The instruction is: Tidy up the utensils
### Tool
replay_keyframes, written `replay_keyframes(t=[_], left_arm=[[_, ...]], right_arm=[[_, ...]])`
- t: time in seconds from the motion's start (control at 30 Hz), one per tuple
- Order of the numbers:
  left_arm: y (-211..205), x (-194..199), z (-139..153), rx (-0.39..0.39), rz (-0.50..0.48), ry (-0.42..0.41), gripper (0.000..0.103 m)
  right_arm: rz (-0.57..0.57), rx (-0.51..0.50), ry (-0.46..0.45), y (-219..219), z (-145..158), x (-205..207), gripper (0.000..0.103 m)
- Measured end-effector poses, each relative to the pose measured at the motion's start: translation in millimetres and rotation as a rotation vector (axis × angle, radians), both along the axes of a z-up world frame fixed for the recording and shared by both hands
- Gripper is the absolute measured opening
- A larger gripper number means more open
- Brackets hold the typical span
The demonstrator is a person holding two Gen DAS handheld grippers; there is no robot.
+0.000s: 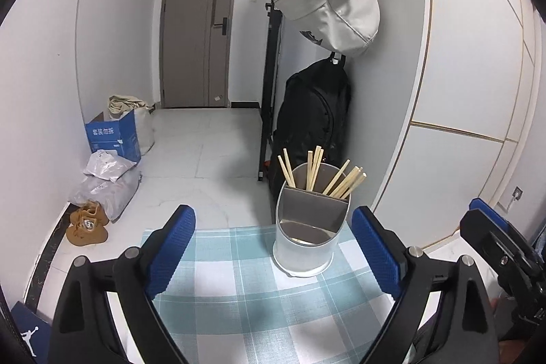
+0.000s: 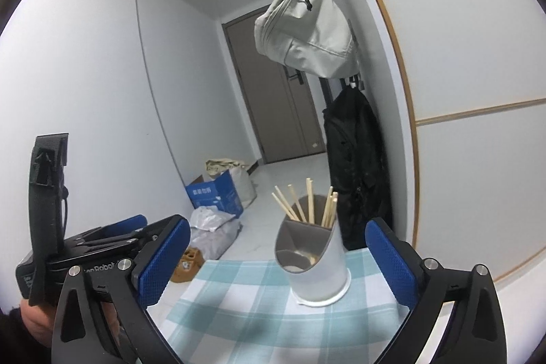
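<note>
Above checked cloth (image 1: 239, 289), both claws (image 1: 273, 256) (image 2: 278, 265) wide, empty.

black frames, blue textured pads (image 1: 172, 249), silver screws.

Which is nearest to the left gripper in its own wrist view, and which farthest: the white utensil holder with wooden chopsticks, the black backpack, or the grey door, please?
1. White utensil holder with wooden chopsticks, on the checked cloth, just ahead of the left gripper.
2. Black backpack, behind it against the wall.
3. Grey door, at the corridor's end.
</note>
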State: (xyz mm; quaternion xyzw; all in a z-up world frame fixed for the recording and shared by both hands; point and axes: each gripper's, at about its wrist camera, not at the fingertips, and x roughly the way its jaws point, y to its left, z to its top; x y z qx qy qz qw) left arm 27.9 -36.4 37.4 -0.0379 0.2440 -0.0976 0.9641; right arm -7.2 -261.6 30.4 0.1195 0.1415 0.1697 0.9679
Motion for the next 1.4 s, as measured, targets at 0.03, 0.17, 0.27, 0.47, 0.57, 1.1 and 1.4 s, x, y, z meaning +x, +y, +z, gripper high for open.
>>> replay_keyframes(t=[0.03,0.17,0.27,0.47,0.57,1.1,1.4], left_arm=[[1,0,0,-0.002,0.006,-0.001,0.09],[3,-5,0,-0.006,0.023,-0.013,0.091],[4,-7,0,-0.012,0.026,-0.02,0.091],[4,-9,1,-0.021,0.024,-0.03,0.091],[5,-9,-1,-0.05,0.019,-0.012,0.091],[8,-11,3,-0.056,0.052,-0.041,0.091],[7,-11,2,-0.068,0.036,-0.031,0.091]], right_arm=[[-0.002,-0.002,-0.004,-1,0,-2,0.103],[-0.003,-0.014,-0.019,-1,1,-6,0.103],[-0.002,-0.02,-0.026,0,2,-7,0.103],[-0.005,-0.011,-0.027,-3,2,-8,0.103],[-0.007,-0.013,-0.029,-4,3,-9,0.103],[-0.003,-0.025,-0.052,-3,9,-13,0.103],[-0.002,-0.042,-0.059,-1,10,-12,0.103]])
